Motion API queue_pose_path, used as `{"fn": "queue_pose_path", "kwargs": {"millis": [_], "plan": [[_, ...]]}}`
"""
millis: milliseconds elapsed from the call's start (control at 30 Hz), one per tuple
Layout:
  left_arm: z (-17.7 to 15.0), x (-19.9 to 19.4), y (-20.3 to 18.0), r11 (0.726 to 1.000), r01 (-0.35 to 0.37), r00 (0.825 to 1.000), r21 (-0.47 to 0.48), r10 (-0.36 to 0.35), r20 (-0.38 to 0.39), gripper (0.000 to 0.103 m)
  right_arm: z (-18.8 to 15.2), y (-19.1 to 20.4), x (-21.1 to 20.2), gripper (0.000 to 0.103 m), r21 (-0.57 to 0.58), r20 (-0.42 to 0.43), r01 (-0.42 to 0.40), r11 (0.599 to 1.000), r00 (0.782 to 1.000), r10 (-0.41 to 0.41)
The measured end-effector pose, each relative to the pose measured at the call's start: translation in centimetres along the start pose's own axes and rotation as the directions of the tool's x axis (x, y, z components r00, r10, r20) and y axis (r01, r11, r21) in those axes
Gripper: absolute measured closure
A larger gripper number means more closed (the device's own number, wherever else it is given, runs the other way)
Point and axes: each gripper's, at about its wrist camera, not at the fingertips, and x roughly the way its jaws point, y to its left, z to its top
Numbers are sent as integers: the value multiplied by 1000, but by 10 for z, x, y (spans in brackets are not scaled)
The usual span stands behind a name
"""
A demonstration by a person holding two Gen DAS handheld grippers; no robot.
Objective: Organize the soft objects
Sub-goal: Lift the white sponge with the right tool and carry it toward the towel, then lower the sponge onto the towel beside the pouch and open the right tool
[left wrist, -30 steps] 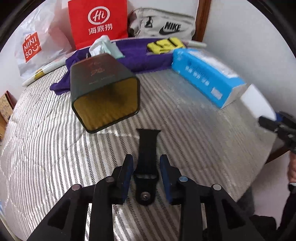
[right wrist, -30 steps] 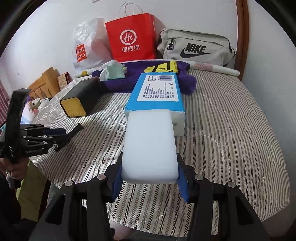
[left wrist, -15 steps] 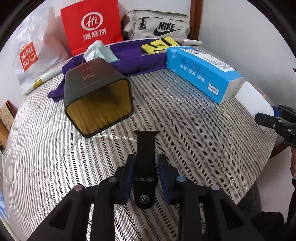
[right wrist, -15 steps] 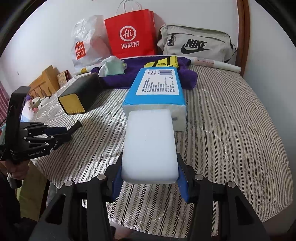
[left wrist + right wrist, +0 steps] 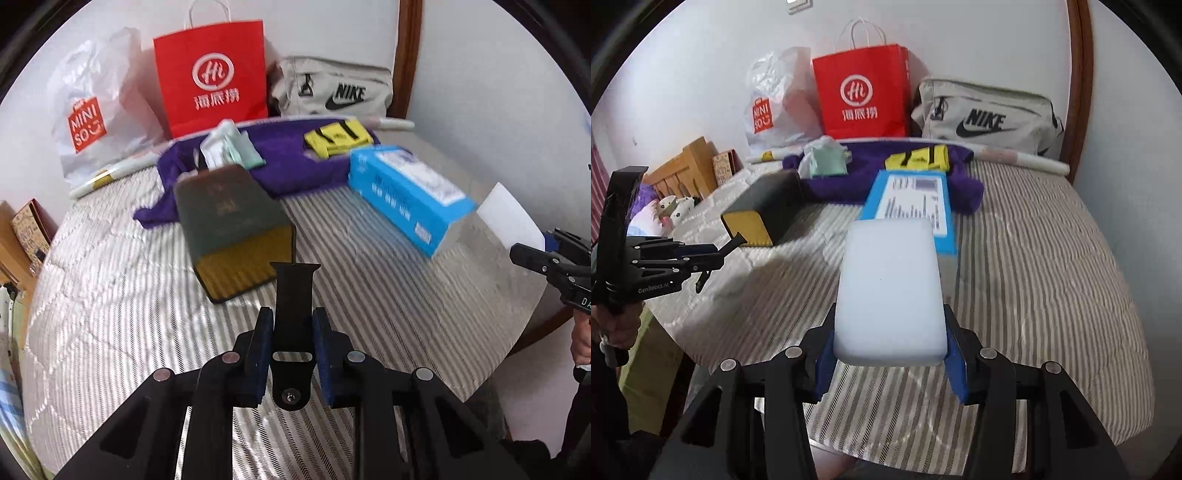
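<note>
A bed (image 5: pixel 1052 258) covered by a grey-and-white striped quilt is set against a plain white wall (image 5: pixel 701 74). A dark wooden post (image 5: pixel 406 55) is seen upright at the far corner. A light wooden headboard-like frame (image 5: pixel 683 170) is seen beyond the bed's left side. A white switch plate (image 5: pixel 798 4) is mounted high on the wall.

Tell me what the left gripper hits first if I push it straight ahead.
Likely the dark box lying on its side, gold open end toward the left gripper. The held black strap would touch first; depth is uncertain.
</note>
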Motion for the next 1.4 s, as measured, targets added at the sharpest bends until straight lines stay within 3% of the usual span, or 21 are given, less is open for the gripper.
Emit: {"fn": "queue_pose_path", "kwargs": {"millis": [500, 967, 1400], "plan": [[68, -16, 25, 997, 30, 996, -69, -24, 84, 82, 78, -10, 16, 53, -7, 67, -36, 999, 997, 37], [130, 22, 41, 995, 53, 995, -85, -46, 85, 82, 146, -9, 59, 53, -23, 91, -73, 997, 993, 75], [171, 68, 57, 992, 78, 995, -102, -72, 61, 82, 183, -18, 113, 53, -9, 29, -68, 998, 997, 69]]}}
